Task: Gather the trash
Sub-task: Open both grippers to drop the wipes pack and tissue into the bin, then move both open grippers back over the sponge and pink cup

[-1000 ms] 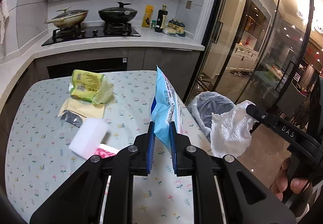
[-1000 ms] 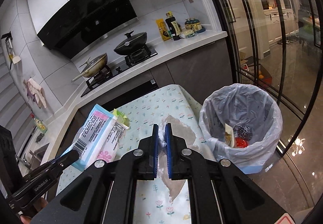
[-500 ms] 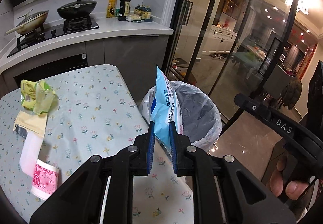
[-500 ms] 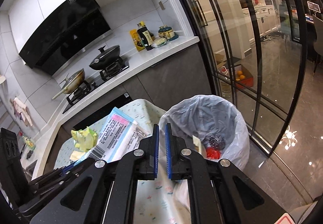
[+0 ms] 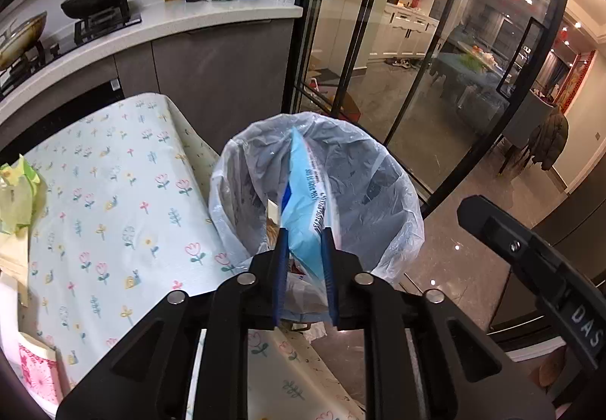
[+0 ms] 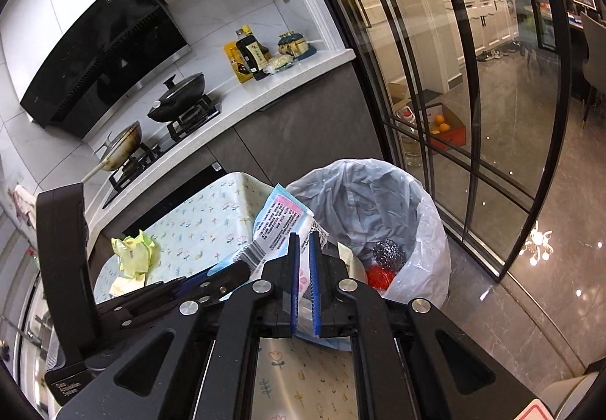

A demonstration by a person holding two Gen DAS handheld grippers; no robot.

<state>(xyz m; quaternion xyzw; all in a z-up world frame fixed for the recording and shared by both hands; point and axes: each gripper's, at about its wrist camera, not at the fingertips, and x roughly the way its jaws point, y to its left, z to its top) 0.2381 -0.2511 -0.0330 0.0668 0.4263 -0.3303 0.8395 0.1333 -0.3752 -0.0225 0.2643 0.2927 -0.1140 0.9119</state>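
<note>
In the left wrist view the left gripper fills the bottom of the frame, its blue pads on either side of a blue wrapper; the jaws are opening, the wrapper lies between them with a gap showing at the right pad, and it stands over the mouth of the bin in the centre of the frame; the bin wears a clear plastic liner and stands just beside the table, which runs across the lower left under a flowered cloth; a crumpled green wrapper lies at the left edge, and a pink-patterned piece shows at the lower left corner; the right gripper's black body crosses the lower right of this view.

In the right wrist view the right gripper sits at bottom centre, jaws clenched with nothing gripped between the pads; just beyond them the blue wrapper leans over the near rim of the bin; inside the bin lie a steel scourer and something red; the green wrapper rests on the table at centre left; farther off, in the upper left, a counter carries a black pan on the hob and some bottles; glass doors fill the right.
</note>
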